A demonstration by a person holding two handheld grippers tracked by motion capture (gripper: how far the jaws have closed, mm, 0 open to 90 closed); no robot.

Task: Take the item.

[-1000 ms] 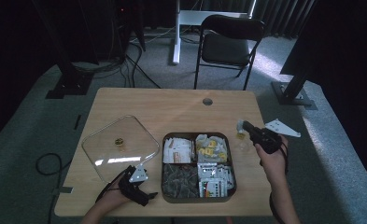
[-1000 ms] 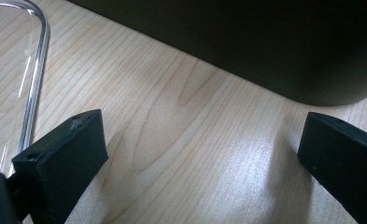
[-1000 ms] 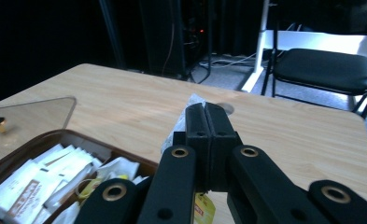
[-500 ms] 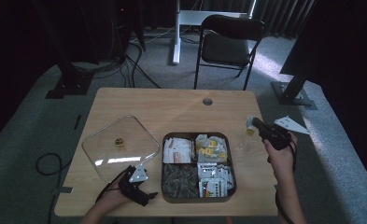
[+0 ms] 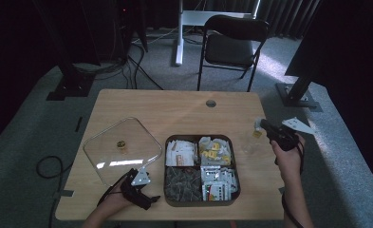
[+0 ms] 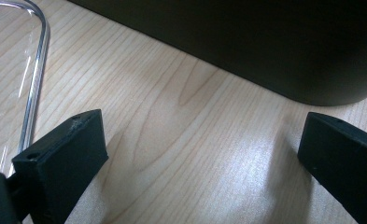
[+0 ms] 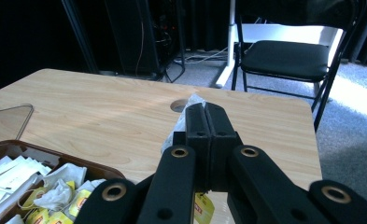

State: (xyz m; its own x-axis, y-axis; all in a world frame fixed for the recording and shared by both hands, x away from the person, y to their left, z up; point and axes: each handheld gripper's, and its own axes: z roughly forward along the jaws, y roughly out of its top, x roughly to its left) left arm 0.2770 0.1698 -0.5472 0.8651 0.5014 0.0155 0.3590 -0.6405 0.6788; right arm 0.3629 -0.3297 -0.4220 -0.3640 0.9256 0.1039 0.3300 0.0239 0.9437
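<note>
Since a second ago your right gripper (image 5: 265, 127) has drifted toward the table's (image 5: 174, 107) three o'clock edge, jaws clenched on a tea bag (image 7: 187, 108) whose yellow tag (image 5: 256, 134) dangles. Your left gripper (image 6: 200, 154) rests released at seven o'clock beside the glass lid (image 5: 122, 149). The divided tray (image 5: 200, 197) holds packets and tea bags.

A white tea bag (image 7: 187, 113) with a yellow tag (image 7: 202, 205) on its string is pinched between the closed jaws of the right gripper (image 7: 204, 108), its pouch sticking up past the fingertips, tag dangling beneath them.
</note>
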